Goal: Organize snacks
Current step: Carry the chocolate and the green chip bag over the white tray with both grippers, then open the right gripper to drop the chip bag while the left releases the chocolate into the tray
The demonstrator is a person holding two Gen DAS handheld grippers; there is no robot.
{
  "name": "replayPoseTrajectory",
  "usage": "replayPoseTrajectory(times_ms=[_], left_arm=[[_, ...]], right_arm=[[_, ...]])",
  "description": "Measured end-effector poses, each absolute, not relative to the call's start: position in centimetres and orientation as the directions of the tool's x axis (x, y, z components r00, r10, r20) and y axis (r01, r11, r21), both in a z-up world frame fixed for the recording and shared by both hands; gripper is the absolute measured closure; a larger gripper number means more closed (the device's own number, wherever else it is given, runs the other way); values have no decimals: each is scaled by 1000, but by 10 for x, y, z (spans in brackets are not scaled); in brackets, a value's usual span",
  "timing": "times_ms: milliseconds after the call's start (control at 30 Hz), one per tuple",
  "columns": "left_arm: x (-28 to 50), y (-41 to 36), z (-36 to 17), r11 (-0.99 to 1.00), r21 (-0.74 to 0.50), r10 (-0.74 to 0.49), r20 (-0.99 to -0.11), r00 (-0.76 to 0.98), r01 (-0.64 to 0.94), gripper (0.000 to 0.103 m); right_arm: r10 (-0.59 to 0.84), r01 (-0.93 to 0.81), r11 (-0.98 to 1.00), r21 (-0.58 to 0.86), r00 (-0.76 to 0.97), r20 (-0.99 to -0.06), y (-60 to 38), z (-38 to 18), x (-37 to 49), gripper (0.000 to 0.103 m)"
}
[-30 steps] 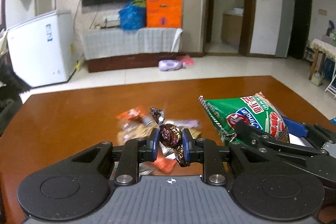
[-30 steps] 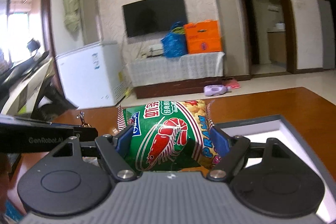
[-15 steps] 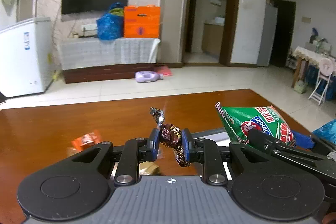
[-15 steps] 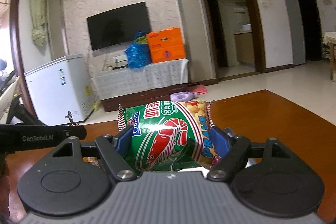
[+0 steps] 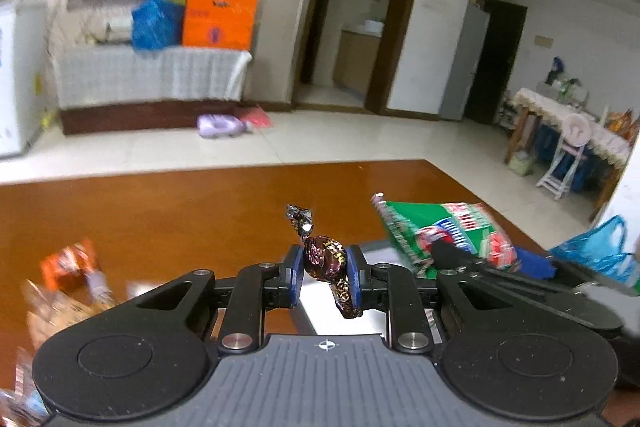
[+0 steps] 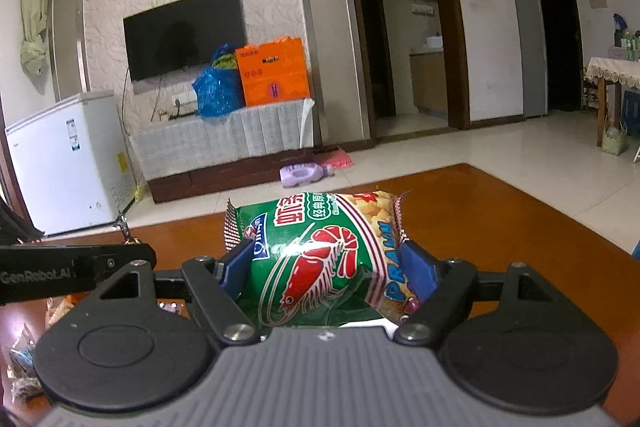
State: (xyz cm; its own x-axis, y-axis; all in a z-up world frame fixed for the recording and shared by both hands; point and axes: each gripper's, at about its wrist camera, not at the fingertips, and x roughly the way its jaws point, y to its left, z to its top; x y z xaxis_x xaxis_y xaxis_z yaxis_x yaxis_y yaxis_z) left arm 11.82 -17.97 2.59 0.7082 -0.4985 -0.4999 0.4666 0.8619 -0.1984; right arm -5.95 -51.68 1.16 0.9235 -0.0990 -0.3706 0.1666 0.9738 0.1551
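Above brown table [image 5: 160,219]: green prawn-cracker bag [image 6: 320,259] clamped crosswise in right gripper [image 6: 326,269], long axis side to side, lower edge hidden behind gripper body. Smaller: brown wrapped candy [image 5: 325,259] pinched in narrow left gripper [image 5: 325,277], twisted ends pointing up and down. Blurred wrappers [image 5: 72,279] at left, hard to identify.

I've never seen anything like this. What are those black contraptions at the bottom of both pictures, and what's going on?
They are hand-held grippers, one in each of a person's hands, each with a camera looking along its two fingers. The left gripper is shut on a wrapped candy. The right gripper squeezes a green bag of prawn crackers. Both are over a brown table, where loose snack packets lie, blurred. A white tray shows just under the candy.
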Motion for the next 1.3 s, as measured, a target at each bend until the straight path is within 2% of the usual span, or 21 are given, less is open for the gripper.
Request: replayPoseTrajectory(times_ms=[167, 367, 467, 733, 1067, 1300], left_arm=[[130, -183, 7, 850, -225, -519, -506, 689, 475, 79], [143, -198, -14, 862, -146, -481, -542, 689, 486, 79], [151, -199, -18, 857, -162, -491, -546, 679, 490, 79], [163, -183, -20, 824, -296, -563, -511, 649, 482, 79], [169, -183, -24, 817, -317, -576, -512, 637, 482, 79], [168, -185, -25, 822, -318, -568, -518, 640, 473, 79]], right_arm=[[-68, 139, 981, 135, 900, -431, -510, 2, -38, 24], [-52, 143, 979, 144, 863, -503, -504, -13, -13, 24], [-47, 151, 976, 159, 854, -519, -506, -16, 6, 24], [-40, 133, 983, 129, 832, -553, -495, -30, 31, 24], [-49, 116, 990, 83, 823, -566, -487, -38, 70, 24], [-58, 106, 993, 55, 834, -549, -480, -44, 72, 19]])
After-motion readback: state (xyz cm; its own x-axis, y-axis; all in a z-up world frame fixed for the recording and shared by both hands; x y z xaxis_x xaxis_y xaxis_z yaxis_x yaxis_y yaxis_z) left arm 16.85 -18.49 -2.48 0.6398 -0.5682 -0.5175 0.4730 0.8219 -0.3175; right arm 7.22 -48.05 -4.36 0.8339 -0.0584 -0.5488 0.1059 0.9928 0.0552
